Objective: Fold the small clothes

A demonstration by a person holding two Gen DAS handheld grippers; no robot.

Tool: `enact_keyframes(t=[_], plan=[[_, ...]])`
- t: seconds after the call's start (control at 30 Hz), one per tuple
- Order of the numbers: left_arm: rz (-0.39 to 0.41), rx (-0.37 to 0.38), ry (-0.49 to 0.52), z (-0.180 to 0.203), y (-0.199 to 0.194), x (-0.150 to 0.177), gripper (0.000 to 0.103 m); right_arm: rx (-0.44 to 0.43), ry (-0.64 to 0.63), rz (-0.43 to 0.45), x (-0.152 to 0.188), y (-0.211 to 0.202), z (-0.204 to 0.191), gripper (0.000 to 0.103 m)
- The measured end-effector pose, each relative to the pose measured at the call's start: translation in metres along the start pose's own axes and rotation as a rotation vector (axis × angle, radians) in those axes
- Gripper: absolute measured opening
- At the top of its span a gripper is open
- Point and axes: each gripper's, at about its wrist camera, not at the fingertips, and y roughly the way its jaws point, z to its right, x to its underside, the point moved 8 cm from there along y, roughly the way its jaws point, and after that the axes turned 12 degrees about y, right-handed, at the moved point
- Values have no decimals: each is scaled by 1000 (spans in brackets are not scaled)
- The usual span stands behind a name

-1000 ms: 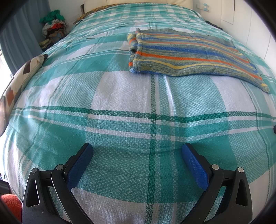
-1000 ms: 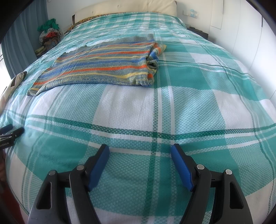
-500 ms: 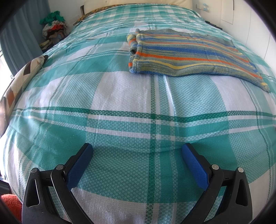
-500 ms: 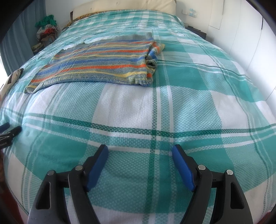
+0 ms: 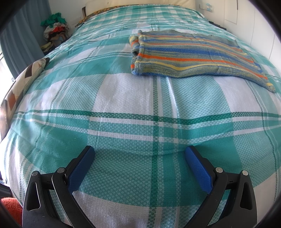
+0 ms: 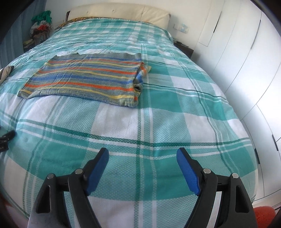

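A striped knit garment (image 5: 189,56) in blue, orange, yellow and grey lies flat on the bed, folded, with a bunched edge on one side. In the right wrist view it (image 6: 84,79) lies to the upper left. My left gripper (image 5: 139,156) is open and empty, low over the bedspread, well short of the garment. My right gripper (image 6: 142,156) is open and empty, also over bare bedspread near the foot of the bed. The left gripper's tip (image 6: 8,136) shows at the left edge of the right wrist view.
The bed carries a teal and white plaid bedspread (image 5: 123,98). A patterned cushion (image 5: 21,82) lies at its left edge. A pile of clothes (image 5: 54,29) sits in the far left corner. White wardrobe doors (image 6: 245,70) stand close on the right. A cream headboard (image 6: 119,14) is at the far end.
The right gripper has lifted and tilted up, so the garment now sits lower and further off in its view. The left gripper has barely moved. Both stay open.
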Motion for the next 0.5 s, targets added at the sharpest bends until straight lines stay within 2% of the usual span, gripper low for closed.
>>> enact_keyframes(t=[0.5], plan=[[-1, 0, 2, 1, 0, 0, 102, 28, -4, -9, 1, 4, 2, 79]])
